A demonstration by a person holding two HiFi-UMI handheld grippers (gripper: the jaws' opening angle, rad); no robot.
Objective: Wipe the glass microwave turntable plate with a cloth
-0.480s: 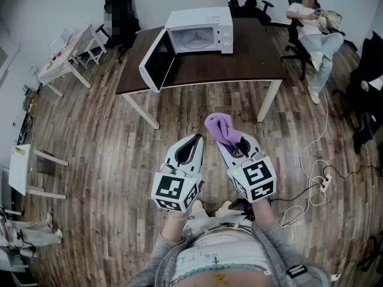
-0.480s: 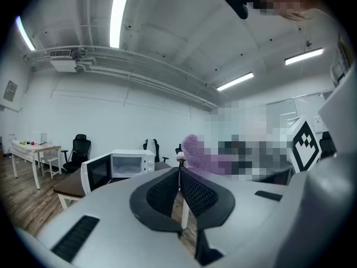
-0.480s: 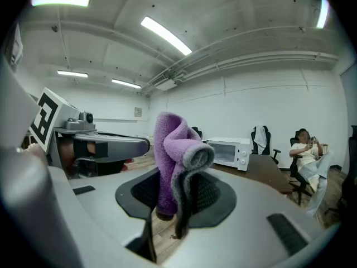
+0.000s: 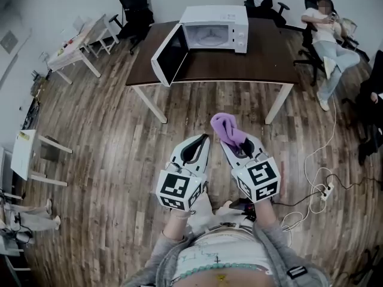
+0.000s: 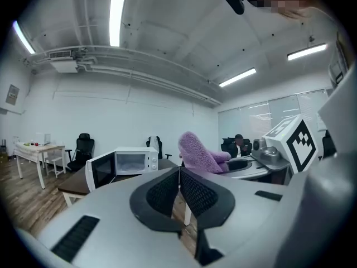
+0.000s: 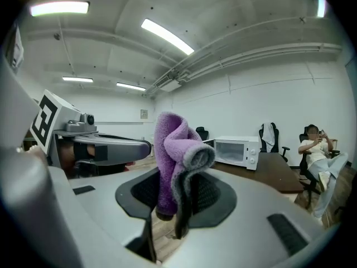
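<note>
L tool (image 4: 204,137), R tool (image 4: 229,142): white, b&w marker cubes (image 4: 178,188); grey sleeves (image 4: 270,229).

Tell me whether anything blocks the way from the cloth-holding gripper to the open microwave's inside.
Nothing visible does. Only wooden floor lies between the right gripper, shut on the purple cloth, and the microwave; the door hangs open to the left.

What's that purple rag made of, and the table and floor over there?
Cloth: fluffy microfibre or terry by the look, matt, fuzzy pile, grey edge.
Table: smooth dark brown top, probably wood or laminate; white legs, perhaps painted metal.
Floor: streaky grained planks, wood or wood-look laminate.
</note>
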